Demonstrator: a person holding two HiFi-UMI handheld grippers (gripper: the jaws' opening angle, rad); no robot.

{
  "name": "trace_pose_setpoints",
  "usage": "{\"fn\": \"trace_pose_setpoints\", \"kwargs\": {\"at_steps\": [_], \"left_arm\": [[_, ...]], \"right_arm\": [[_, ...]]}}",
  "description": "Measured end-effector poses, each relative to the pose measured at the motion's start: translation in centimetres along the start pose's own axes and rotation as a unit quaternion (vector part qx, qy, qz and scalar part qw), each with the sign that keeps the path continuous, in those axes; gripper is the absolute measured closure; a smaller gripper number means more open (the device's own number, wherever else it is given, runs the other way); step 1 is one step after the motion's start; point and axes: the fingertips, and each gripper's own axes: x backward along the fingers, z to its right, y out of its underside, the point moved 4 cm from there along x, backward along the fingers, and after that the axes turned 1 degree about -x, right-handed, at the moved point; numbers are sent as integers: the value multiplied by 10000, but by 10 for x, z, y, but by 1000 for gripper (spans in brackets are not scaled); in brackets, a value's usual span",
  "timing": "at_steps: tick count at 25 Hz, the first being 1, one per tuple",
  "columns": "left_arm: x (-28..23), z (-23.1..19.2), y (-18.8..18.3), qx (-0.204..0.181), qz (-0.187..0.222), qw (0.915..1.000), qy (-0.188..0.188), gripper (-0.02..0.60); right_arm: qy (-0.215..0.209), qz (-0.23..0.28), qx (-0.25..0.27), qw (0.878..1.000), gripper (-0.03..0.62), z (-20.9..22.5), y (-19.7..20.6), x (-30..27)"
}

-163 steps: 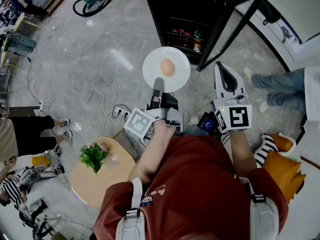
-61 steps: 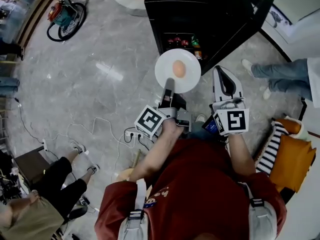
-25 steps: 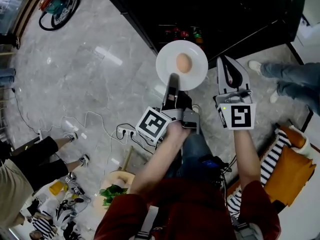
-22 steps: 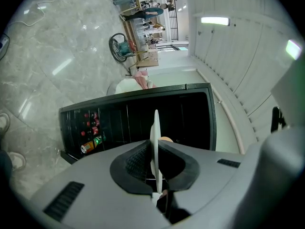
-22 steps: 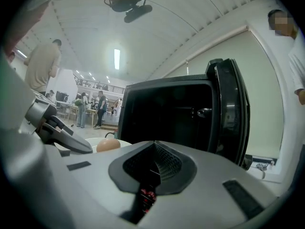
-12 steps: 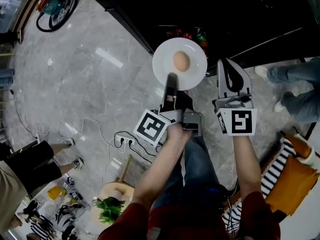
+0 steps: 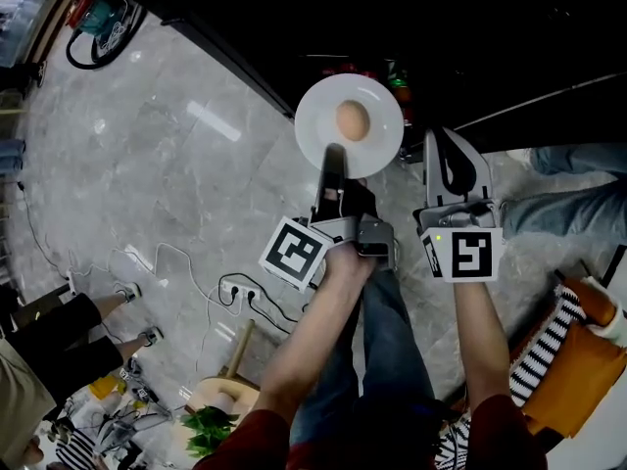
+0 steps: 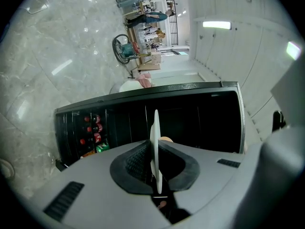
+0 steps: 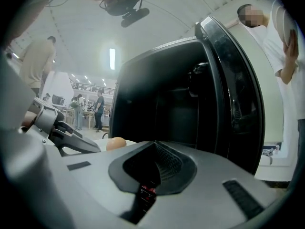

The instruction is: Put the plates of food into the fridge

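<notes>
Currently the left gripper [image 7: 333, 161] clamps the plate [image 7: 315, 116] by its rim, level, before the open fridge [image 7: 441, 37]; an egg [image 7: 352, 120] sits on it. Beside it, the right gripper [image 7: 453, 150] has jaws together, empty.

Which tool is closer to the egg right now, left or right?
Left. The left tool grips the near rim of the plate carrying the egg. The right tool sits off to the plate's right, empty.

floor: grey marble tiles [image 7: 176, 145] | near left: round wooden table [image 7: 220, 396], green plant [image 7: 203, 429] | near right: orange chair [image 7: 580, 375] | floor cables [image 7: 181, 255] | ceiling strip light [image 8: 217, 25]
</notes>
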Motion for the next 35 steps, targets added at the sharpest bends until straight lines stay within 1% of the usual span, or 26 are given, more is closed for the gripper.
{"fn": "trace_pose_setpoints", "kwargs": {"at_steps": [3, 16, 21, 25, 35], "left_arm": [[-9, -5, 1, -27, 14, 10000, 0, 560], [-36, -3, 2, -115, 64, 9999, 88, 560], [-50, -4, 2, -165, 85, 9998, 15, 560], [-68, -10, 4, -180, 105, 9998, -45, 560], [-71, -8, 5, -206, 146, 9997, -26, 560]], "right_arm": [[-10, -3, 33, 10000, 583, 5, 7, -6], [20, 50, -47, 10000, 583, 14, 10, -24], [-7, -5, -45, 10000, 583, 20, 13, -32], [-22, -66, -82, 9999, 583, 29, 23, -42], [5, -19, -109, 9999, 583, 25, 15, -34]]}}
